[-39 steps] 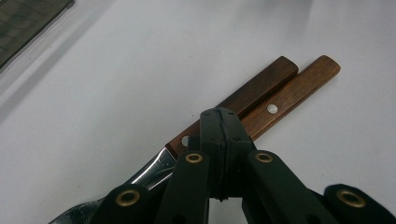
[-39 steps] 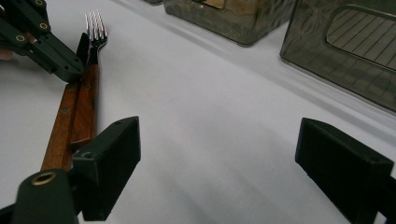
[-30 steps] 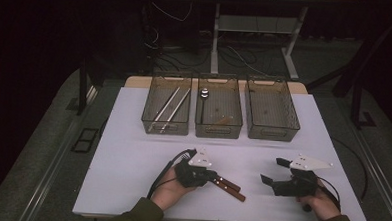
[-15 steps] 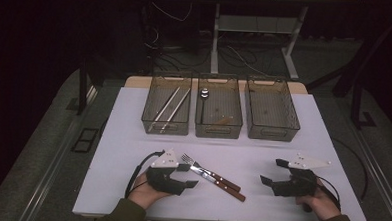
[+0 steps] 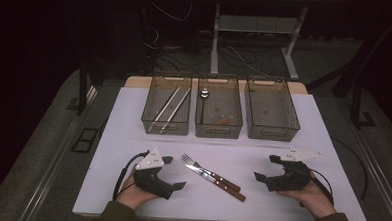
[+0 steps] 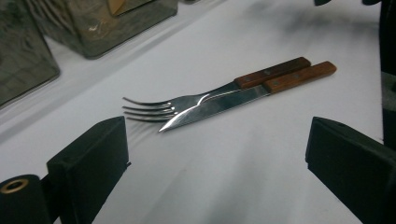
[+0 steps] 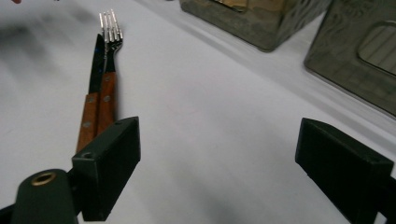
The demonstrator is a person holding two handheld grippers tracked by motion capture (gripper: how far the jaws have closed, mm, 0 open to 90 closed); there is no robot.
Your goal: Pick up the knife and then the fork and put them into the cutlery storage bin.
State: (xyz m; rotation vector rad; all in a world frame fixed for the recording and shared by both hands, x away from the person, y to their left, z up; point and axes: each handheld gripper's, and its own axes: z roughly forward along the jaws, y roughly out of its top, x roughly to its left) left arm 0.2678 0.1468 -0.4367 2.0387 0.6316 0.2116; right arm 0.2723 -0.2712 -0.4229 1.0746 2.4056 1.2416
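Note:
A fork and a knife, both with wooden handles, lie side by side on the white table, touching along their length. In the left gripper view the fork and the knife point their tips toward me. My left gripper rests to their left; its jaws have just been opening and nothing is between them. To the right of the cutlery my right gripper stands open and empty, with the fork and knife ahead on its left.
Three smoky see-through bins stand in a row at the back of the table. The left bin holds chopsticks, the middle bin a spoon and a small wooden piece, and the right bin looks empty.
My left gripper has drawn back to the left from the cutlery and its jaws have opened. The fork and knife now lie free on the table. The right gripper has stayed put.

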